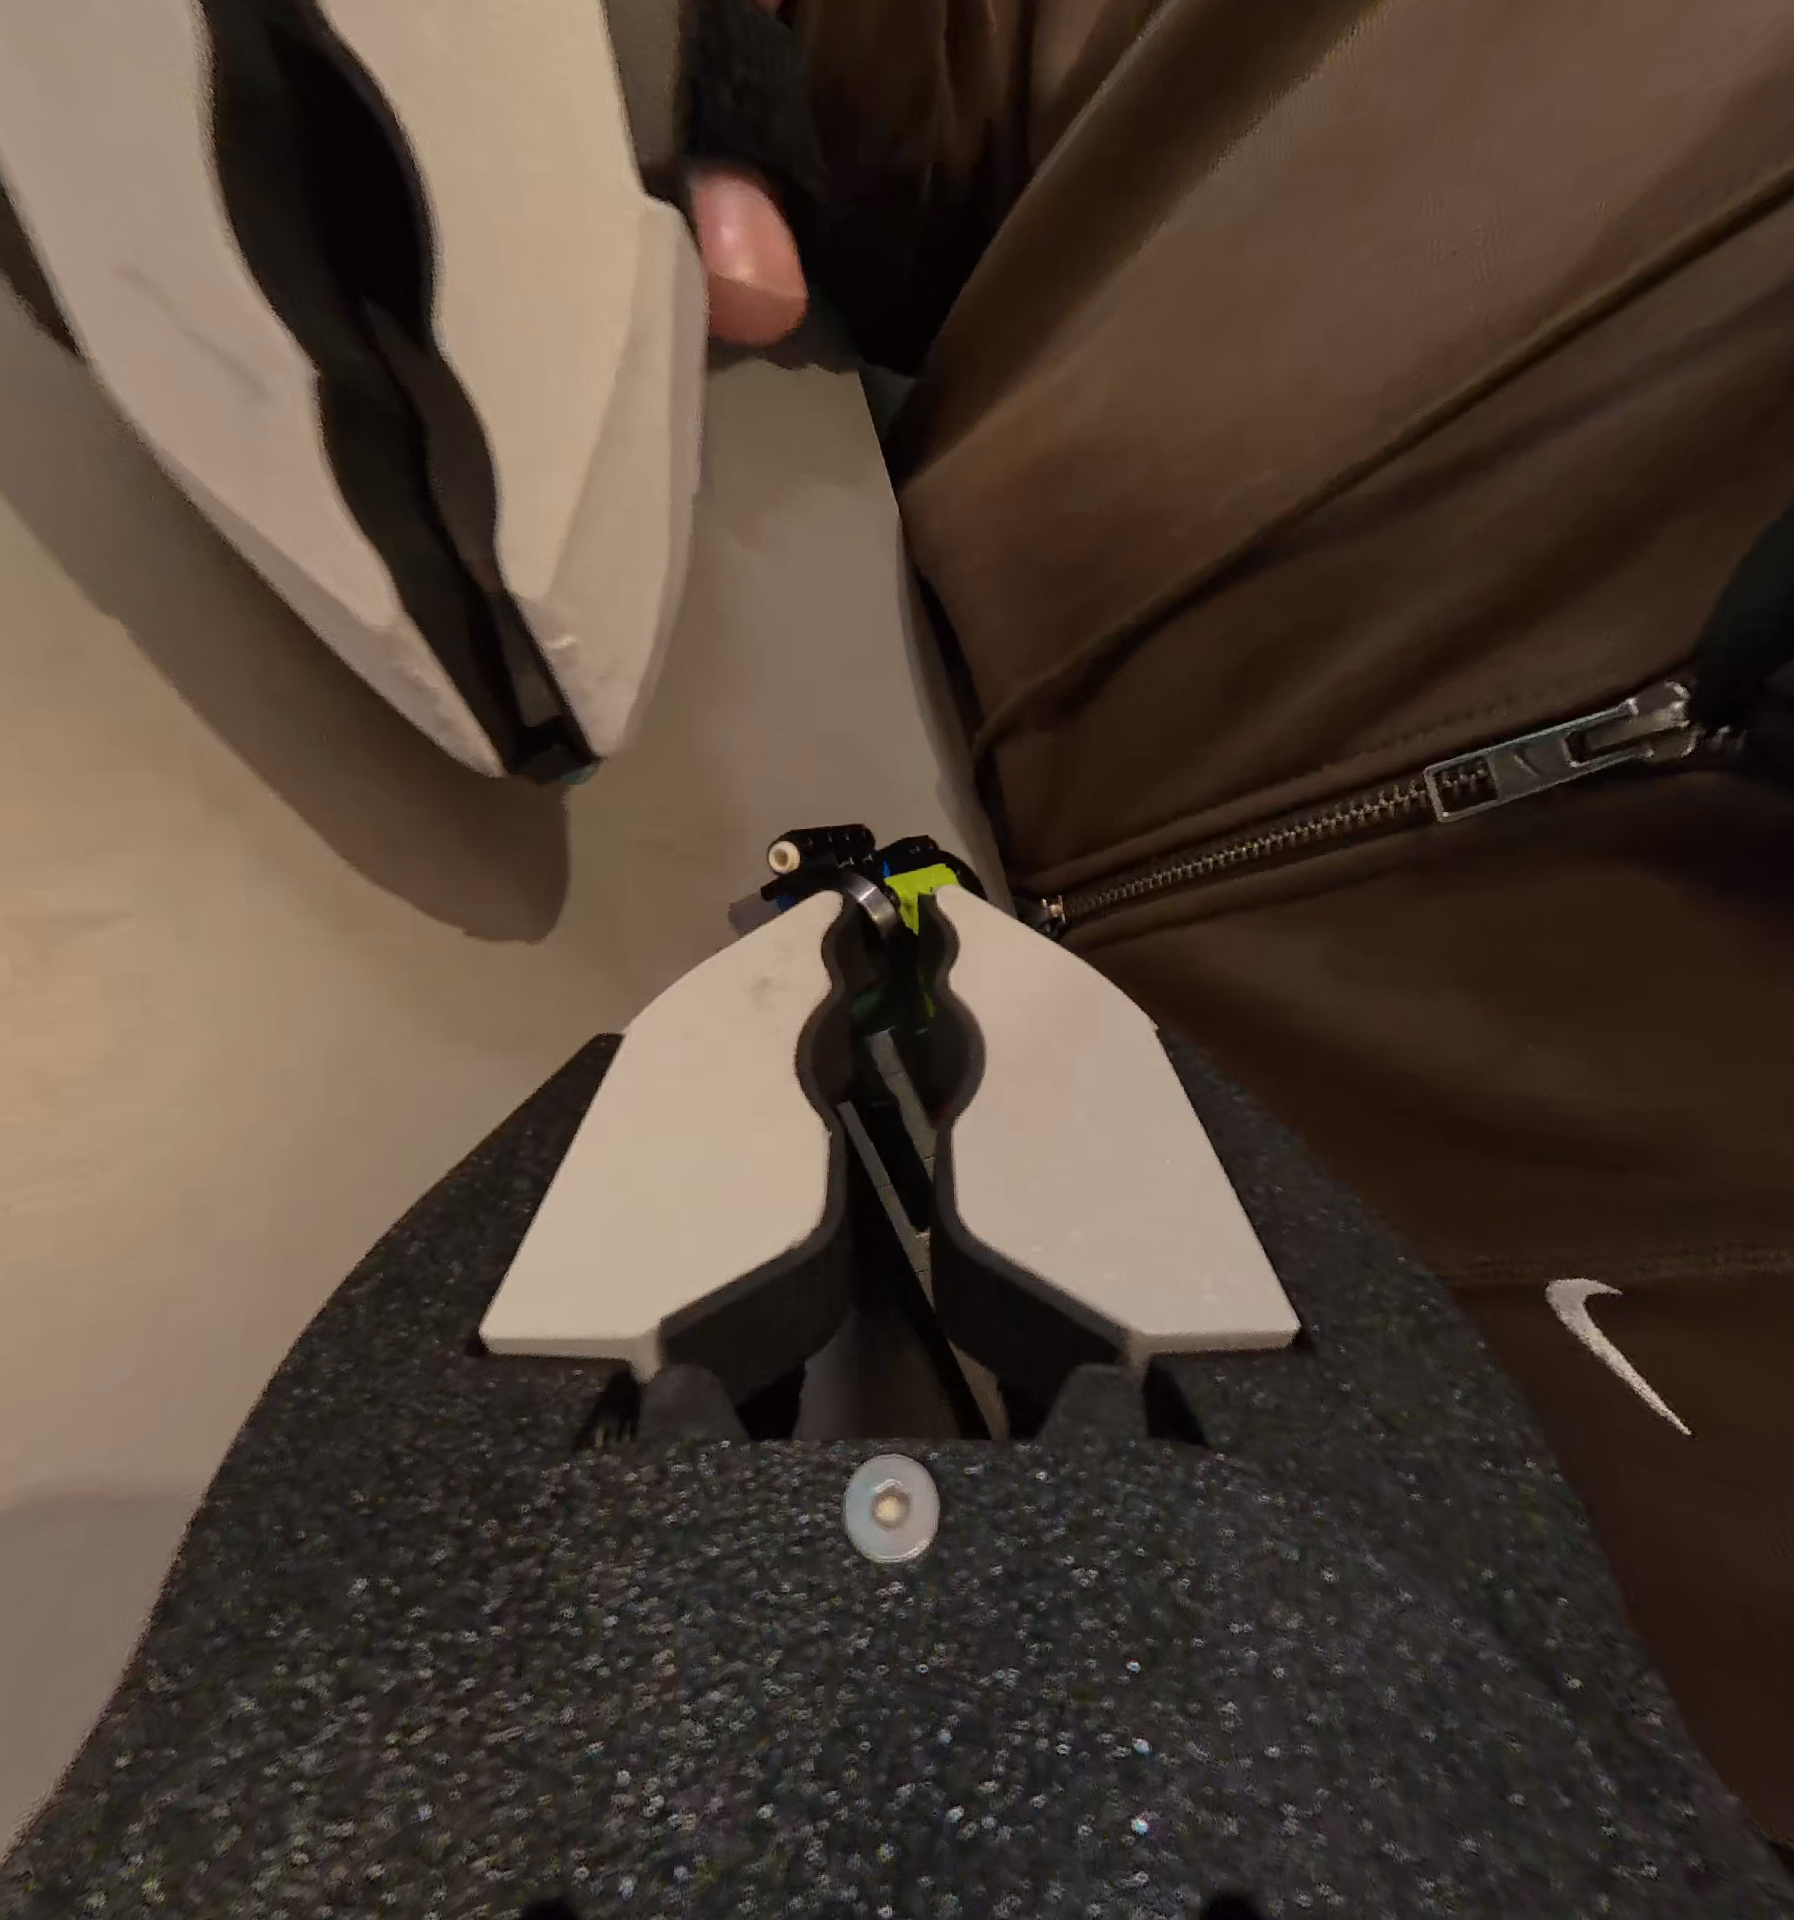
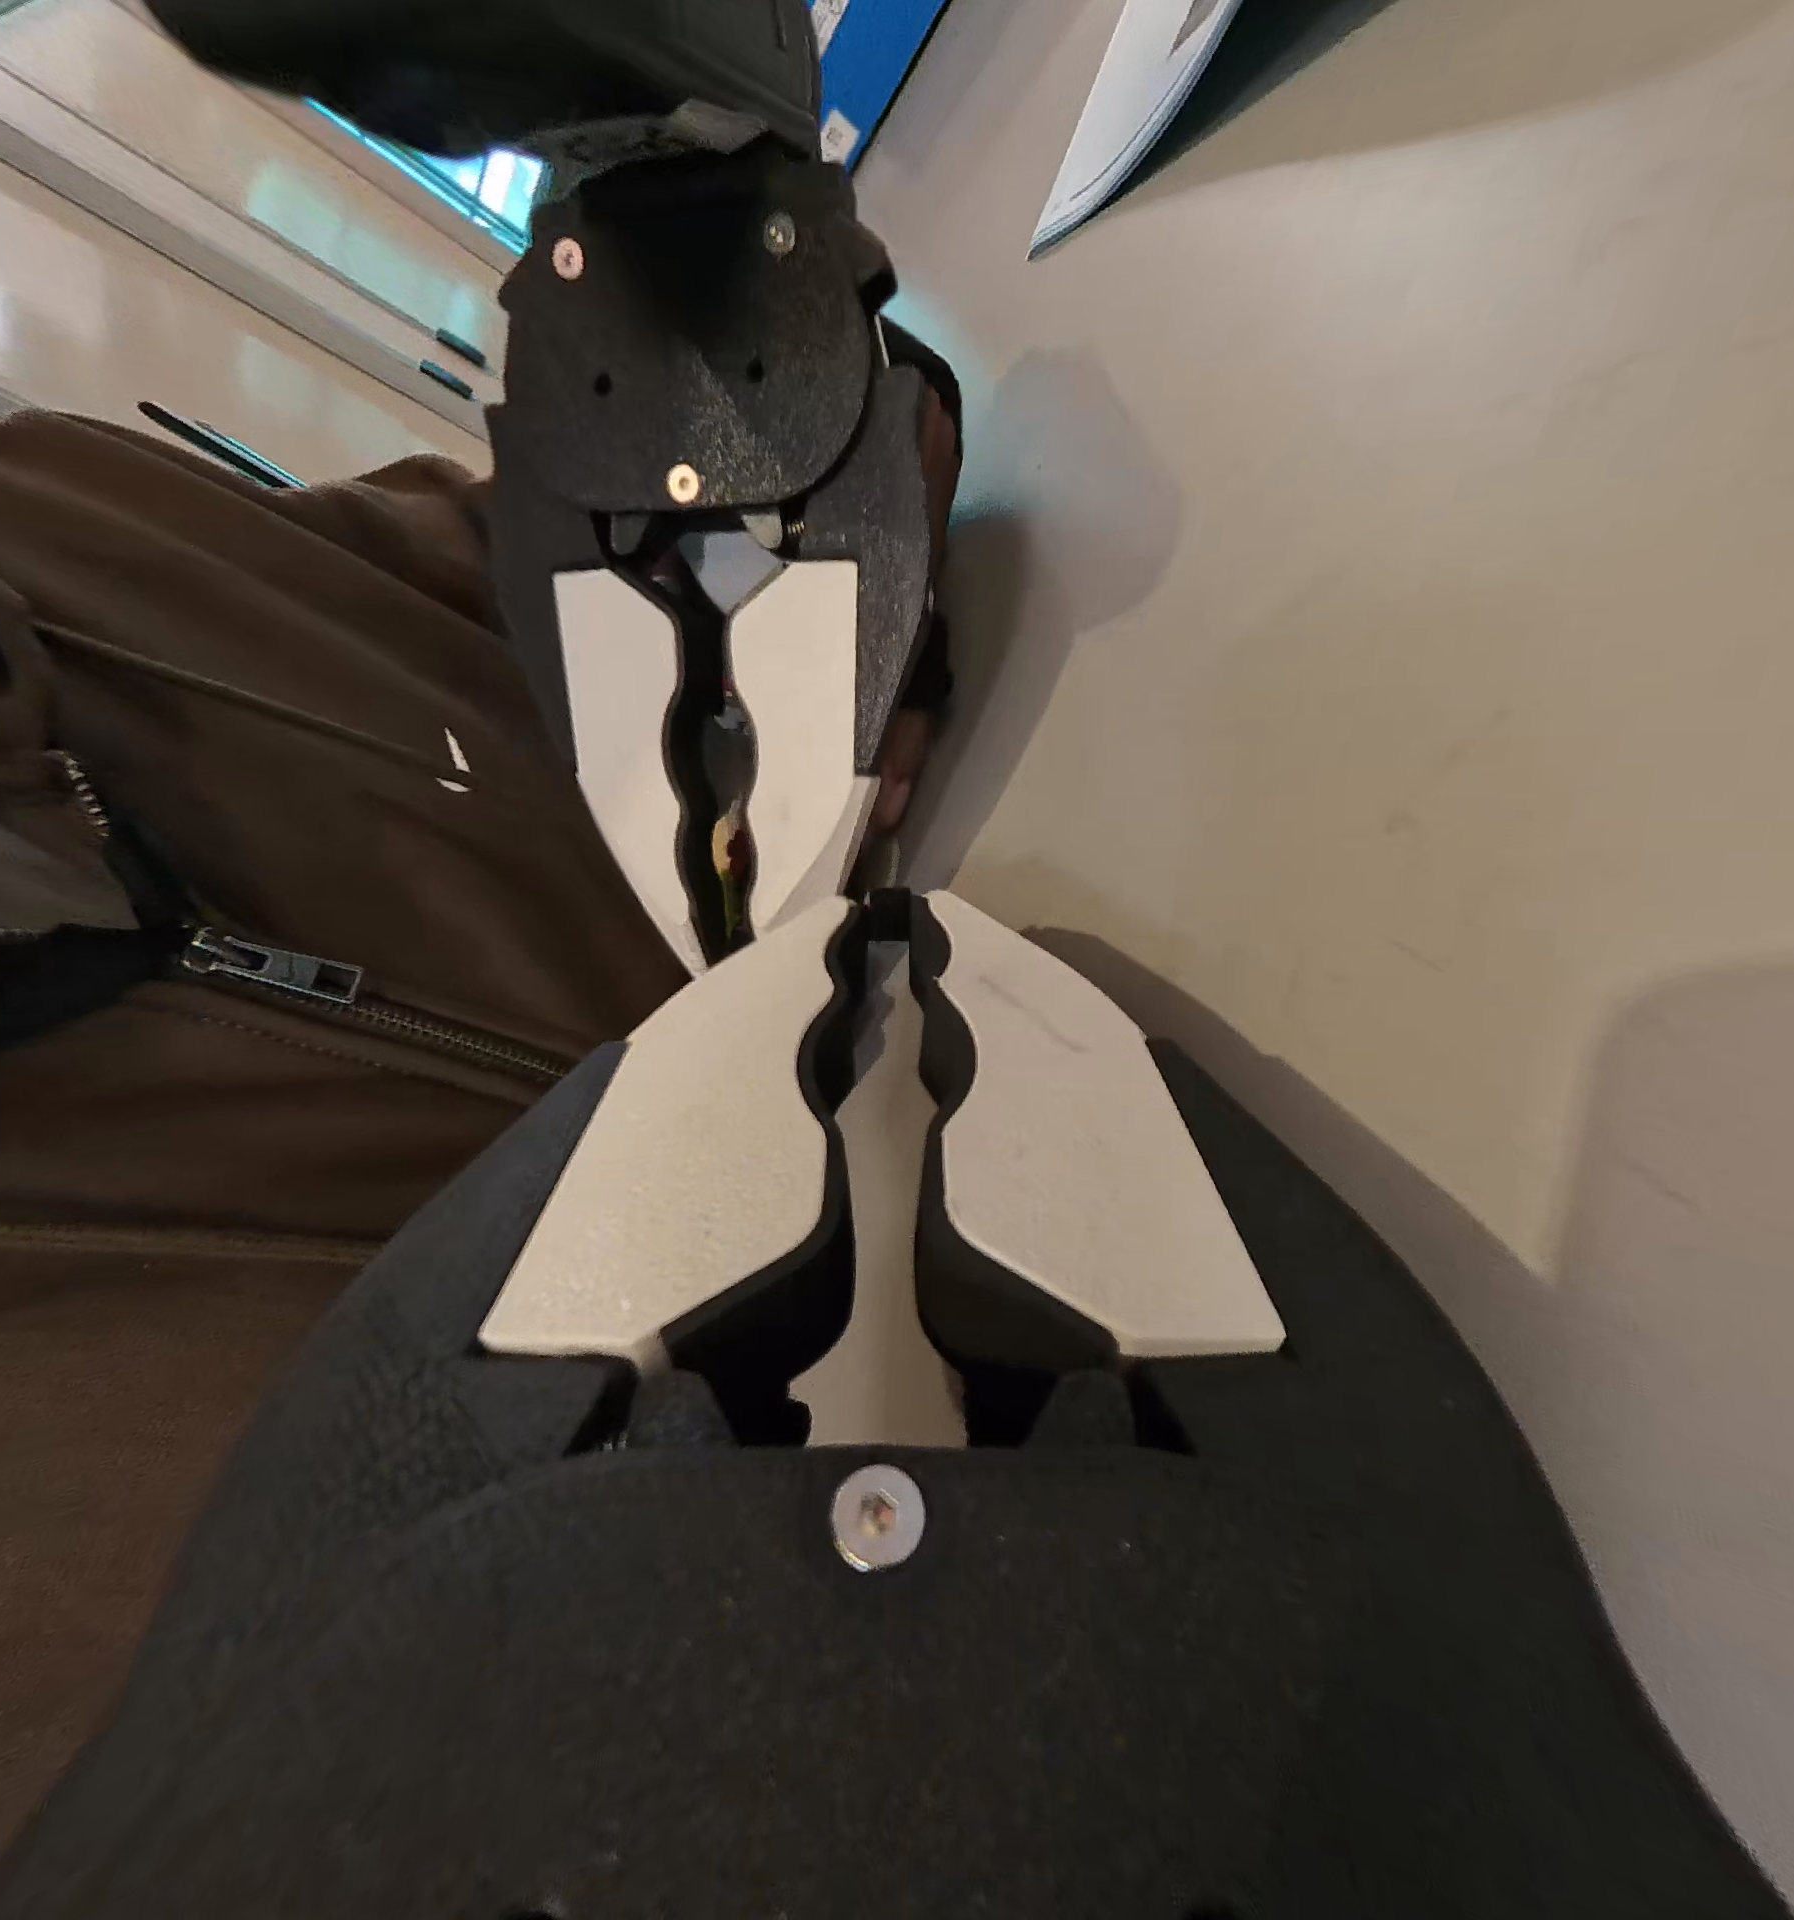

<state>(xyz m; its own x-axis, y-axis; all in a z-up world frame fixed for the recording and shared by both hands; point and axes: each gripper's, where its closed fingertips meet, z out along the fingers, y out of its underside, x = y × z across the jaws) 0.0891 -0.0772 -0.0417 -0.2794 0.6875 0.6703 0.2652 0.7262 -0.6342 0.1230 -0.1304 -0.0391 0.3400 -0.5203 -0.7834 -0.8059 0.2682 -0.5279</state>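
Both tongs pinching small toy-brick parts over the bench [image 1: 197, 1039]
Left tongs [image 1: 891, 902] clamped on a black-and-lime brick assembly [image 1: 872, 873] near the bench edge; right tongs [image 2: 888, 914] gripping a small black piece [image 2: 888, 920], not yet joined

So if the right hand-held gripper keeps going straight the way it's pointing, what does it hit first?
Most likely the left hand-held gripper, whose fingertips sit just ahead and slightly left of the right hand-held gripper; depth is hard to judge.

Warm, moderately dim indoor lighting; soft shadows on the table [image 1: 197, 1039]. Strong fisheye distortion at edges; the near gripper [image 1: 550, 764] is motion-blurred.
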